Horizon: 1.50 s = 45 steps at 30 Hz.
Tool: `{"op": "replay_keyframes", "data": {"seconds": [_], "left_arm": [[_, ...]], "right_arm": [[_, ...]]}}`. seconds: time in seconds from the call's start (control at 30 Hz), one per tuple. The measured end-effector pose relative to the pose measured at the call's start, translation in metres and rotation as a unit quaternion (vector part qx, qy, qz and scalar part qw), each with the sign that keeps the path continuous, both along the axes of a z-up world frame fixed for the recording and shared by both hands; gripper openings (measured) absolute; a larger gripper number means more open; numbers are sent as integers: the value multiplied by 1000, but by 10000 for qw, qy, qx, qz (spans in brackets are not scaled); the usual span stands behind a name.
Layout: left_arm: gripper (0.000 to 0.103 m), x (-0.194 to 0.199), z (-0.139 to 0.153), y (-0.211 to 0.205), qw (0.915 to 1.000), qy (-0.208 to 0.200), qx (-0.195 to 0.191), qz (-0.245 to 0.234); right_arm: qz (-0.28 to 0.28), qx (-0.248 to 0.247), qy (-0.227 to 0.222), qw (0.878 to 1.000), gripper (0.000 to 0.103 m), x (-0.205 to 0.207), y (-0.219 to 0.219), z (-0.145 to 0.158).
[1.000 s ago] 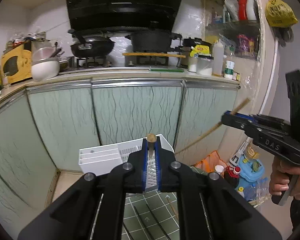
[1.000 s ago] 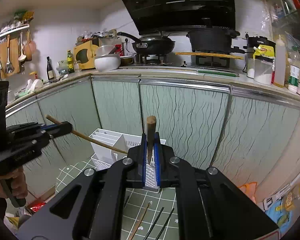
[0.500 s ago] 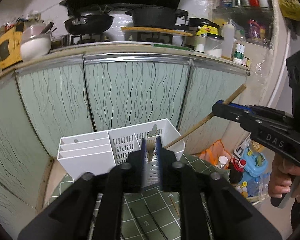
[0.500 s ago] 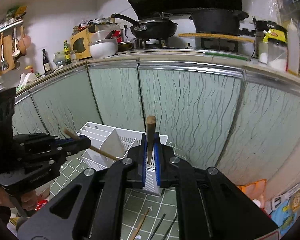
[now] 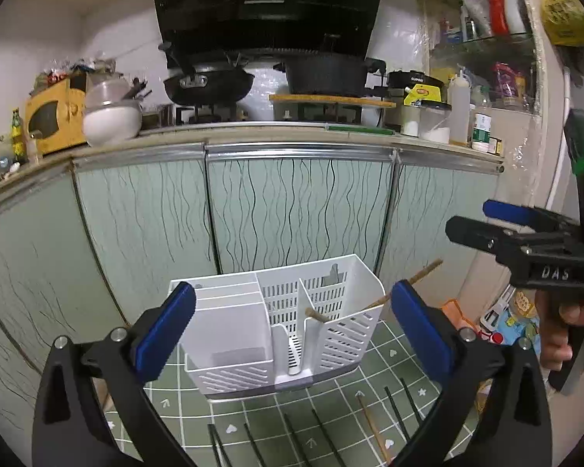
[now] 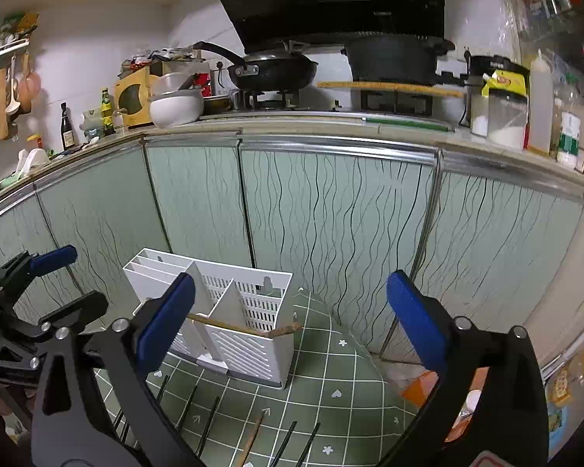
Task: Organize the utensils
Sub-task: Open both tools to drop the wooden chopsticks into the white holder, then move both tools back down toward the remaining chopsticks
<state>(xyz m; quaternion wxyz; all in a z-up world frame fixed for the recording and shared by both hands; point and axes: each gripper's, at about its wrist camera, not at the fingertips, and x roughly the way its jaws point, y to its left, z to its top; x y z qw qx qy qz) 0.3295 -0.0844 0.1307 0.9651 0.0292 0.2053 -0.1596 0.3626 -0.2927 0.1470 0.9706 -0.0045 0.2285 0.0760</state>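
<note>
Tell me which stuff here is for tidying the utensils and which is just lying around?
For the job:
- white caddy
- wooden chopstick lying across the caddy's rim
- loose chopsticks on the green mat
- left gripper and right gripper, jaws opening, nothing between them

Just lying about:
- frying pan
- black pot
- white bowl
- squeeze bottle

A home kitchen: wok [image 5: 208, 85] on stove, cabinets [image 5: 299, 210], range hood [image 5: 268, 4].
</note>
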Motion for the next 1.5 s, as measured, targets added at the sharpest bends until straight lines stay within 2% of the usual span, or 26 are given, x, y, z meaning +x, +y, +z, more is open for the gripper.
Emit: {"op": "replay_keyframes", "data": {"seconds": [0.23,0.47,0.63,0.93,1.17,1.5], "left_arm": [[98,-19,3,10,9997,-110,211,67],[98,-32,0,32,9997,-60,154,186],[98,-37,0,46,9993,18,94,361],[98,-72,-15,63,9988,100,121,469],[98,-111,-52,79,9986,272,27,442],[98,-147,-100,86,9979,289,385,442]], "right_arm": [[100,-74,-123,9998,95,-23,12,13],[218,-10,-175,9996,95,-47,16,18],[338,21,-158,9993,95,-66,19,10],[307,-139,-85,9994,95,-121,8,-30],[121,-379,62,9992,95,-156,-5,-78],[9,-380,424,9984,95,-177,-15,-131]]}}
